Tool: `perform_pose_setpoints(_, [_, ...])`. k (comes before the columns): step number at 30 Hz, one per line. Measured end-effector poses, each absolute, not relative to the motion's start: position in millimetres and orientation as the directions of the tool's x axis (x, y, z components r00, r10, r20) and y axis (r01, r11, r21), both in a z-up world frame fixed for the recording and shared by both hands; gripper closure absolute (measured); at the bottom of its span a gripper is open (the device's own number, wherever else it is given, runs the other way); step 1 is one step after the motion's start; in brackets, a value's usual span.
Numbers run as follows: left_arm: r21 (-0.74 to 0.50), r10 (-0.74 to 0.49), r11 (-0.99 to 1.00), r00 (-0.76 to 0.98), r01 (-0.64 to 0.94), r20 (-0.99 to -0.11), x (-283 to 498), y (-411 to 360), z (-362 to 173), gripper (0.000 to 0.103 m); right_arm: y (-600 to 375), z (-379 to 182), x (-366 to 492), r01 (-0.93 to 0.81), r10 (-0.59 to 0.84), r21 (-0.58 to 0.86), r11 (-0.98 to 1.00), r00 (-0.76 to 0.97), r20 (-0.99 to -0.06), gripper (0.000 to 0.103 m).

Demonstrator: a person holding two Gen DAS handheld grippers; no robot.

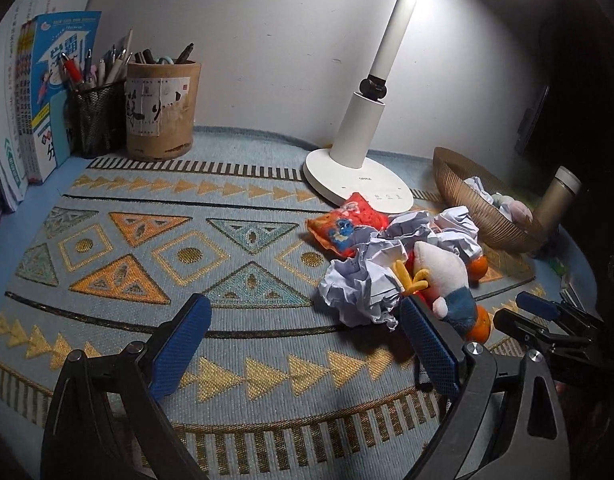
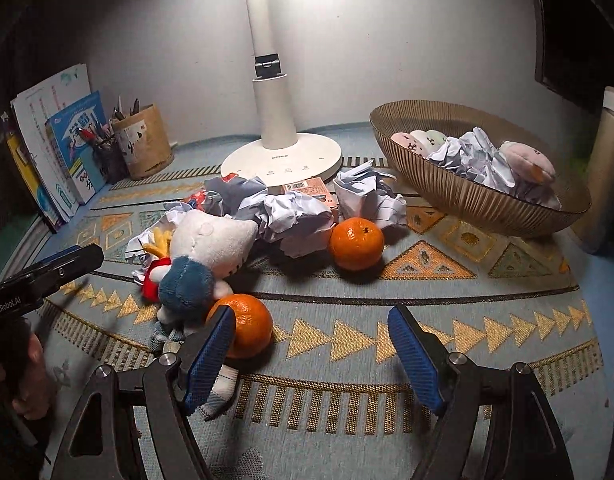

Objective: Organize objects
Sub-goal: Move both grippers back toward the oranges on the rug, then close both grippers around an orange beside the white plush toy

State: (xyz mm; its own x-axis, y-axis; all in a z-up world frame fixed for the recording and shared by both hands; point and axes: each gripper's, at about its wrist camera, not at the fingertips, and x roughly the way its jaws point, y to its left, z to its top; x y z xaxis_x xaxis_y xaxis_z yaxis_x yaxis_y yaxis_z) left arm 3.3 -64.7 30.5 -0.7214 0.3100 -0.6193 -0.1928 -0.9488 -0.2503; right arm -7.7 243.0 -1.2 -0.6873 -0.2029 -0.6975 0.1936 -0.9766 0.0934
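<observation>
Both sets of jaws standing wide with nothing between the pads: left gripper point(image 1: 303, 344) over bare patterned cloth point(image 1: 147, 248) on the surface, right gripper point(image 2: 313, 356) likewise empty. Clutter heaped mid-surface in front of lamp base point(image 2: 281, 160): crumpled paper point(image 2: 295, 216), stuffed toy point(image 2: 205, 256), two oranges. Nearest item to right gripper: near orange point(image 2: 247, 324), just ahead of and partly behind its left pad, left of the gap's centre. Round, so no long axis to match. Stuffed toy touching that orange, long axis running diagonally, pointed head up-right toward far orange point(image 2: 357, 244), legs down-left. From left gripper, heap lying ahead and to the right, beyond the right pad. Right gripper judged nearer. Bowl point(image 2: 447, 192) at right, already holding paper and soft toys, likely destination.
</observation>
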Motion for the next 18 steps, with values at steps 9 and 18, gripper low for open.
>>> perform_pose_setpoints(9, [-0.200, 0.463, -0.878, -0.669, -0.434, -0.581, 48.1, 3.5, 54.2, 0.015, 278.3, -2.3, -52.1, 0.098, -0.199, 0.177, -0.979, -0.615, -0.763, 0.035])
perform_pose_setpoints(18, [-0.130, 0.440, -0.848, -0.547, -0.514, -0.712, 21.4, 76.0, 32.5, 0.049, 276.1, -17.5, -91.2, 0.175, -0.275, 0.213, -0.961, -0.548, -0.790, 0.043])
